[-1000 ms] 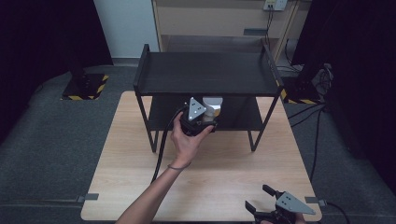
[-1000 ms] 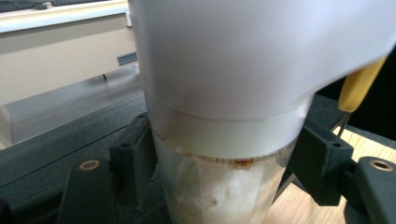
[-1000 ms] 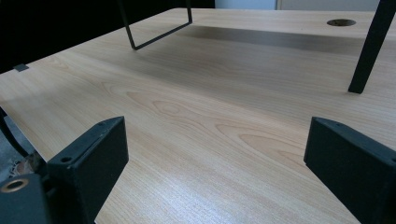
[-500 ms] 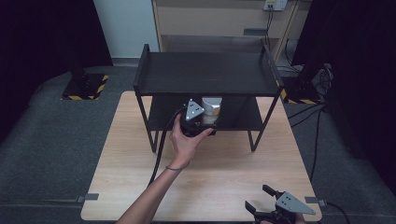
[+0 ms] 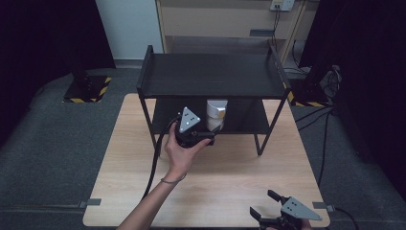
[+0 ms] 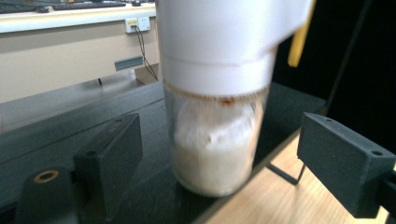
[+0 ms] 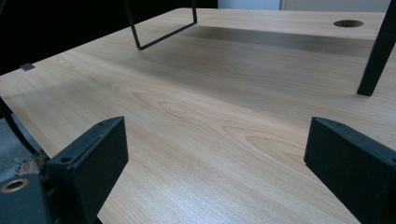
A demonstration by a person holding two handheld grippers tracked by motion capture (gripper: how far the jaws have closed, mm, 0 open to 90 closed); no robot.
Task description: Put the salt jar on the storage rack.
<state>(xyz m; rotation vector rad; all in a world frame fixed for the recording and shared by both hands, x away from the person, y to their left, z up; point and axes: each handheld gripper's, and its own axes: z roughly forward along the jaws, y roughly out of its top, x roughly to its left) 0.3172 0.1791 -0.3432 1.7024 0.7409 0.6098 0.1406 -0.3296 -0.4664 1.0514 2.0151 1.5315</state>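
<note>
Left gripper view — jar point(image 6: 215, 154) upright, white cap up, apparently untouched between the just-opened left claw point(image 6: 224, 154).

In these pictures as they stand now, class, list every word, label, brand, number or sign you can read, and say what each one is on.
None can be read.
Jar on the lower shelf: white lid and clear glass, no print in view.
Grey plate on the left gripper: blank.
Yellow-and-black striped base on the floor: warning stripes, no words.
Wall socket: too small to read.

Overhead table point(image 5: 230, 167) view; two low claw close-ups
</note>
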